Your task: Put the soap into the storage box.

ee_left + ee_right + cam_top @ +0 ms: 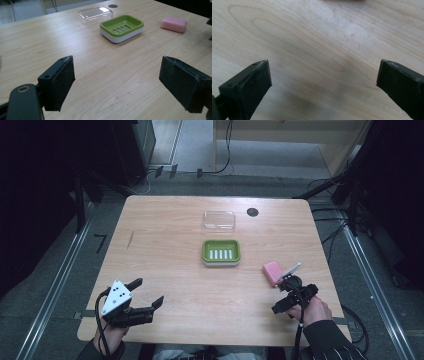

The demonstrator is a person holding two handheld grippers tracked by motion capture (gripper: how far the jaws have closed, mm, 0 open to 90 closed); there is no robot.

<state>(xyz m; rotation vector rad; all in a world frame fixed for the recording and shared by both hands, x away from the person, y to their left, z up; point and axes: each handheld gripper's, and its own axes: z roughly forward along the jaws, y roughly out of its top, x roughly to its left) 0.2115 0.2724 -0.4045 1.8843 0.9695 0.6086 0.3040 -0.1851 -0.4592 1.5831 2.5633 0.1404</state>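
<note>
Two empty grippers [148, 293] [290, 292], one soap [272, 271], one dish [221, 252], perhaps one lid [219, 220].

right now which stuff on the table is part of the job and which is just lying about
Part of the job:
- pink soap bar, beside the right gripper
- green soap dish, empty, mid-table
- clear lid, lying apart behind the dish
- left gripper, open, holding nothing

Just lying about:
- dark round disc near the table's far edge
- cables on the floor

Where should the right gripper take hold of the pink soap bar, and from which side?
Probably across its two long sides, from above. The pink soap bar lies flat on the table, apart from the green dish, so its sides are free. The right gripper is open, over bare wood.
</note>
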